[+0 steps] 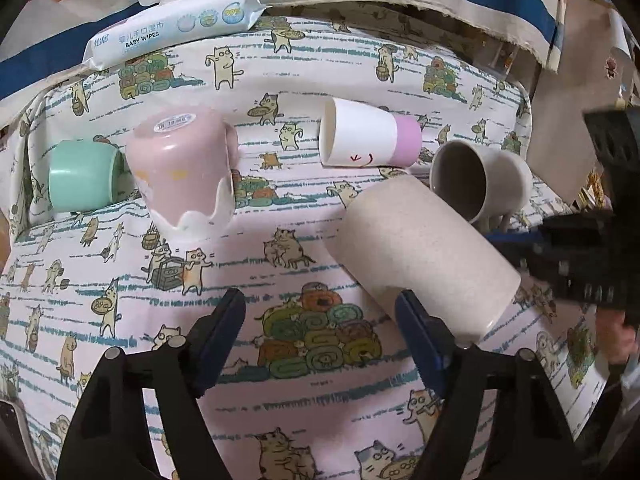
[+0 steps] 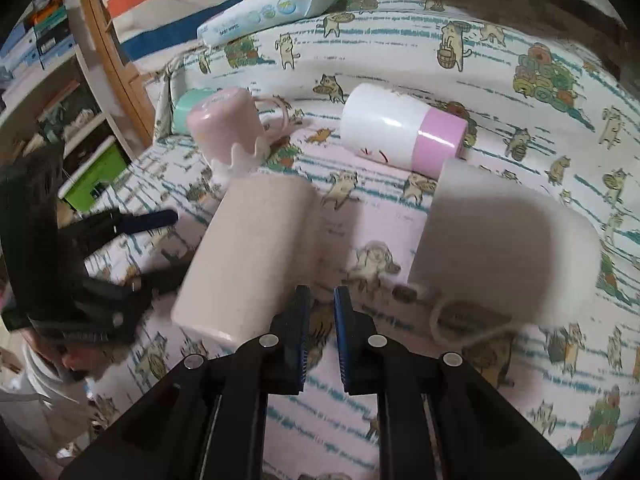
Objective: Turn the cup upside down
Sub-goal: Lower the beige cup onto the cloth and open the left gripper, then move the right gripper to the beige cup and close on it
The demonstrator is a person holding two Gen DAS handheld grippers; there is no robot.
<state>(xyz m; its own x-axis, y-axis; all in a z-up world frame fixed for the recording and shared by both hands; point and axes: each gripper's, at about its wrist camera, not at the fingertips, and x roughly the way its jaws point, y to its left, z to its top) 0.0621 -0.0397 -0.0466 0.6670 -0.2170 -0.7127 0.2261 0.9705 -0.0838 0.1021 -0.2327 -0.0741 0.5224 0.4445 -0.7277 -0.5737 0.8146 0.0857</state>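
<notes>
Right now the beige tumbler [image 1: 424,256] is lying on its side on the cat-print cloth [image 1: 280,60], its rim end turned toward the near edge, just beside the right finger of the left gripper [image 1: 320,332]. That gripper is standing wide open with nothing between its blue pads, hovering over the cloth. In the right wrist view the same tumbler [image 2: 252,256] is lying left of the right gripper [image 2: 322,312], whose fingers are sitting nearly together with a narrow gap and nothing between them. A grey mug [image 2: 504,252] is lying on its side to the right of that gripper, handle toward the camera. Farther back, a white cup with a pink band [image 1: 368,138] is lying on its side, a pink mug [image 1: 184,168] is standing upside down, and a mint-green cup [image 1: 84,176] is lying beside it. A pack of baby wipes [image 1: 176,24] is resting at the cloth's far edge.
</notes>
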